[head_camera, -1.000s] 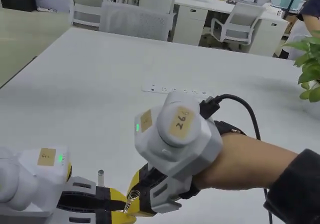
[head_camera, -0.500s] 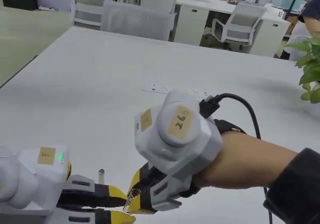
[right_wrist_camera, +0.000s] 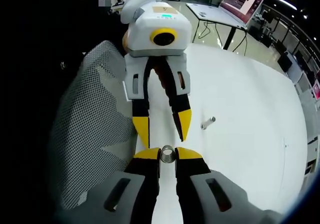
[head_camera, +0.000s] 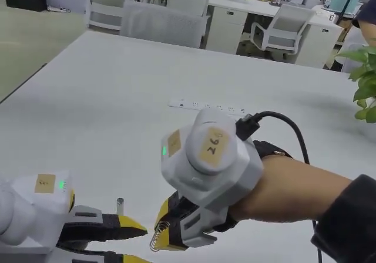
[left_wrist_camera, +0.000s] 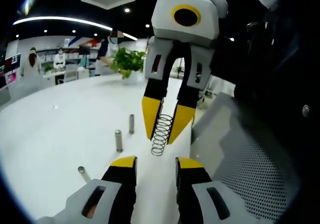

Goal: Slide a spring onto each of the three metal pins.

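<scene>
White worktop (head_camera: pixel 117 98) stretches away to office chairs (head_camera: pixel 282 31) and a potted plant (head_camera: pixel 364 81), and two metal pins (left_wrist_camera: pixel 119 140) stand upright on it. The right gripper (left_wrist_camera: pixel 162 129), on a forearm (head_camera: pixel 294 186) reaching in from the right, pinches the spring (left_wrist_camera: pixel 161 134) by one end, its long axis running out along the jaws and down toward the spread left gripper (right_wrist_camera: pixel 162 131) facing it.

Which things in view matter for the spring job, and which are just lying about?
Job:
- spring, clamped by the right gripper
- three metal pins on the table, none with a spring on it
- left gripper, jaws apart and empty

Lying about:
- power strip
- potted plant
- office chairs
</scene>
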### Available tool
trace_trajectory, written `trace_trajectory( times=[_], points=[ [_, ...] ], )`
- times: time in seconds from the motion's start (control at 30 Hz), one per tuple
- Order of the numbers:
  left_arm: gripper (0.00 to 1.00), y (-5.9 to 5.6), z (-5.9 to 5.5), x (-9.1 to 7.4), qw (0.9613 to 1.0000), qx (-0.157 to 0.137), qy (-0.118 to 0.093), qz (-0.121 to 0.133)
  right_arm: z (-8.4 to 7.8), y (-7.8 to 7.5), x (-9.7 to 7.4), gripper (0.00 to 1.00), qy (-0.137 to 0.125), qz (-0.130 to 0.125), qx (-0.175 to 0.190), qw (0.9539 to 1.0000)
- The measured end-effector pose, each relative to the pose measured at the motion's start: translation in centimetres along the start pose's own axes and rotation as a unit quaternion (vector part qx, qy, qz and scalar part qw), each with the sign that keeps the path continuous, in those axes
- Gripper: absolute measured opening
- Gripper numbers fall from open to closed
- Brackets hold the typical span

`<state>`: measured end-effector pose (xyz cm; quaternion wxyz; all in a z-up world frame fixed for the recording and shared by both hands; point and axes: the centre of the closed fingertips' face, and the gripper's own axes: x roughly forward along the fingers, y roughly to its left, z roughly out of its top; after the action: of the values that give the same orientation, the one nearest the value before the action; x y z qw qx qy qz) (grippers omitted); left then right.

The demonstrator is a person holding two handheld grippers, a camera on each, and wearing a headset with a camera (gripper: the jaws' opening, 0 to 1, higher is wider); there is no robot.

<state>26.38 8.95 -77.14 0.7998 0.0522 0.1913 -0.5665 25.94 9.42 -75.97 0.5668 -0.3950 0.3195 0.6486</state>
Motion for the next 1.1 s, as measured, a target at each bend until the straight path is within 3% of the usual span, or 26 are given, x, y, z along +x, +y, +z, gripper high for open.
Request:
trace_trajectory(
  times=[0.57,1.1],
  points=[
    [0.33,1.3,-1.3,-2.8,0.9980,-0.036,-0.010,0.051,-0.6,-0.3,0.0,0.08,0.010,-0.004,0.003,0.9999],
    [0.44,2.4,-2.1,-4.3,0.9928,-0.056,-0.019,0.104,-0.3,-1.4,-0.1,0.08,0.011,-0.010,0.001,0.9999]
  ],
)
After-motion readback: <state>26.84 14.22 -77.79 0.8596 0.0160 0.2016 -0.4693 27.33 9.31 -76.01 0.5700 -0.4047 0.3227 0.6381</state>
